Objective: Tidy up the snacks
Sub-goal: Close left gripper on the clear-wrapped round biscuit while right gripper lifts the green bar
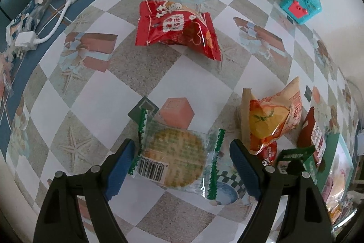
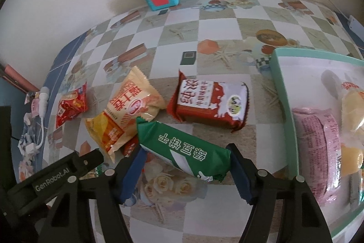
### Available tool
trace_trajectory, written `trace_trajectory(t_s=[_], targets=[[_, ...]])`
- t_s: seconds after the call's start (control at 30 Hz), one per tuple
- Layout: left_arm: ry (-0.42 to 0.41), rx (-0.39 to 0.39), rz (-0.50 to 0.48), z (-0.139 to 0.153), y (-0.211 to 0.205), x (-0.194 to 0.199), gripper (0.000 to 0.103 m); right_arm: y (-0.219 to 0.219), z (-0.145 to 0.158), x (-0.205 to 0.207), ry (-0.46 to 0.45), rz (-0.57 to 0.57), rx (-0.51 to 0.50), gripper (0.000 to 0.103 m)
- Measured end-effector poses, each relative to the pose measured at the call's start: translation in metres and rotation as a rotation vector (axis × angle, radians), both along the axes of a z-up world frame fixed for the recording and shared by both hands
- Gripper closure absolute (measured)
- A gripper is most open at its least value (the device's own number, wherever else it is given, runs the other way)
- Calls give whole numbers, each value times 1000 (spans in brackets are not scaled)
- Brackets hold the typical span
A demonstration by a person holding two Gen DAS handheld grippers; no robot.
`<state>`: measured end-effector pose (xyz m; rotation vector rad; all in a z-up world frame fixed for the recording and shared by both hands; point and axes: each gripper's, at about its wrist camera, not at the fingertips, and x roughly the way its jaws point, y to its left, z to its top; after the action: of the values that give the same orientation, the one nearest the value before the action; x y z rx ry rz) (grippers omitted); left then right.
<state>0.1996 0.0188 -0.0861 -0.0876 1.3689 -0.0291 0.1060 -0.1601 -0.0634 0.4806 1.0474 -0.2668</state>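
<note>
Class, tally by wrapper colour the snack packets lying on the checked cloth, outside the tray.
Red packets: 3
Beige packet: 1
Green packet: 1
Clear packet: 1
Total: 6

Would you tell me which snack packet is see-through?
The round biscuit packet between the left gripper fingers; its wrapper is clear with green ends, the others printed.

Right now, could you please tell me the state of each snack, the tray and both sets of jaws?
Left gripper: jaws open, astride the cookie.
Cookie: sealed, flat on the table.
Right gripper: jaws at the green pack's ends.
Green pack: sealed, tilted.
Red bag: sealed, puffed.
Chip bag: sealed, lying.
Brown pack: sealed, flat.
Tray: partly filled.
</note>
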Motion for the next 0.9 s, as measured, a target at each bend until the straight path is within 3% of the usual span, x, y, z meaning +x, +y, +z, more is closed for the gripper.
trace_trajectory(t_s=[0.07, 0.13, 0.27, 0.6, 0.9], targets=[[5, 32, -9, -3, -3, -1, 19, 0, 0, 0, 2, -2, -1, 29], [-6, 99, -22, -4, -11, -2, 29, 0, 0, 0, 4, 1, -6, 29], [-20, 104, -34, -4, -18, -7, 41, 1, 0, 0, 6, 3, -9, 29], [-32, 108, -49, -1, -38, -12, 43, 1, 0, -4, 13, 8, -6, 31], [-54, 49, -38, 29, -25, -21, 43, -9, 7, -13, 2, -22, 23, 31]])
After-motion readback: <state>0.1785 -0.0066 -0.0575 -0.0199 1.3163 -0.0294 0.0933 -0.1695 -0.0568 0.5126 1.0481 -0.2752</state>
